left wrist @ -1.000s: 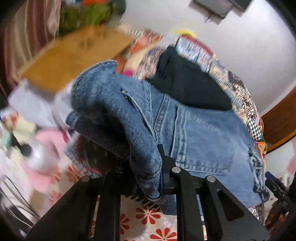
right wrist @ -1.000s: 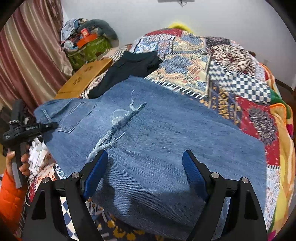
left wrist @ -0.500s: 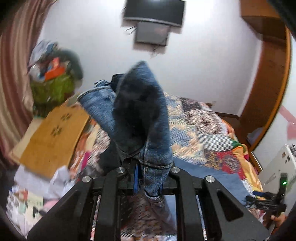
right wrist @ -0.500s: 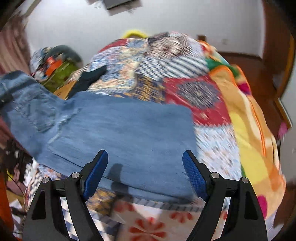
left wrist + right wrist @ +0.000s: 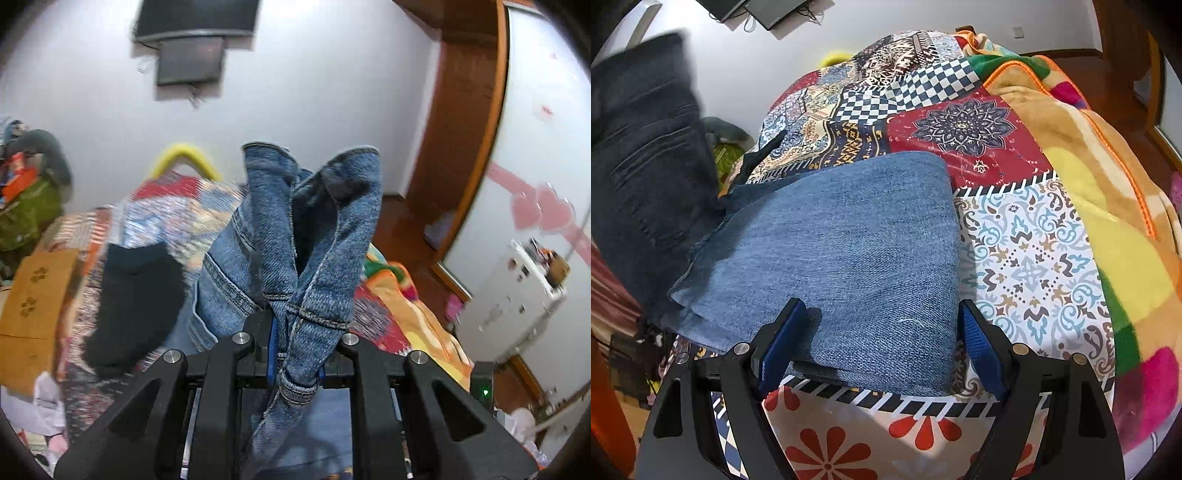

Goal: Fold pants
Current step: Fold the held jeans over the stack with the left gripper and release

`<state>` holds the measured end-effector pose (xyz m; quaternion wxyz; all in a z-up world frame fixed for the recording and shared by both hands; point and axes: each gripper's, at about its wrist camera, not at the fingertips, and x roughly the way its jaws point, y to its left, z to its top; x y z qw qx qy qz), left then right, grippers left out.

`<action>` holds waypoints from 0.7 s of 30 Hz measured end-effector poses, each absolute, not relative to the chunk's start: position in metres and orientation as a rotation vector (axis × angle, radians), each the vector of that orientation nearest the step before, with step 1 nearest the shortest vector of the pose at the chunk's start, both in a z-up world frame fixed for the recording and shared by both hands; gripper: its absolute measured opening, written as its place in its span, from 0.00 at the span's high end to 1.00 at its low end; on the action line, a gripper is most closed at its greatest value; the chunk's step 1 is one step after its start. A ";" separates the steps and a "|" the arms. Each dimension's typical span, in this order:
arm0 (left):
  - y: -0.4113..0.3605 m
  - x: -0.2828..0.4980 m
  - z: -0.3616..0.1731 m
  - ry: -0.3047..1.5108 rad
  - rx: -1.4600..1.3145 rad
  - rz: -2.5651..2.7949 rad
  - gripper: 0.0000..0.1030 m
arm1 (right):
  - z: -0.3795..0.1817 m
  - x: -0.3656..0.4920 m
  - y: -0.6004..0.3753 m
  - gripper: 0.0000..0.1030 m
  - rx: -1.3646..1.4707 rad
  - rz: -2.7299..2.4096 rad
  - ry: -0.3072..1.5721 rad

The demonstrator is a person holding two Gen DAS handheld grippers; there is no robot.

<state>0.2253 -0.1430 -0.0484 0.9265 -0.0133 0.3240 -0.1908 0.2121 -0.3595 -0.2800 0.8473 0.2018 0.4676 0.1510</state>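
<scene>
L hand-held gripper (image 5: 295,354) pinching jeans (image 5: 314,236) waistband, R hand-held gripper (image 5: 879,347) spread wide over folded legs, empty

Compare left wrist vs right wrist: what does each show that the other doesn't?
Left wrist only: the left claw shut on a bunched edge of the blue denim jeans, with a brown cardboard box at left.

Right wrist only: the right claw open over the jeans' flat folded part, holding nothing.

Both: the jeans, the patchwork bedspread, a black garment, wall-mounted black screens.
</scene>
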 end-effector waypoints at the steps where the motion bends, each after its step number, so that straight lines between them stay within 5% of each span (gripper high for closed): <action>1: -0.149 0.226 -0.055 0.685 -0.019 -0.405 0.86 | -0.278 0.211 -0.360 0.22 0.422 0.322 0.981; 12: -0.223 0.234 -0.159 0.989 0.055 -0.546 0.84 | -0.251 0.182 -0.375 0.22 0.375 0.298 0.907; 19: -0.230 0.225 -0.164 1.017 0.089 -0.543 0.78 | -0.243 0.172 -0.380 0.22 0.366 0.278 0.897; 20: -0.229 0.227 -0.164 1.027 0.092 -0.540 0.68 | -0.243 0.171 -0.379 0.22 0.365 0.274 0.898; 21: -0.228 0.228 -0.164 1.038 0.095 -0.535 0.45 | -0.242 0.171 -0.379 0.22 0.364 0.271 0.898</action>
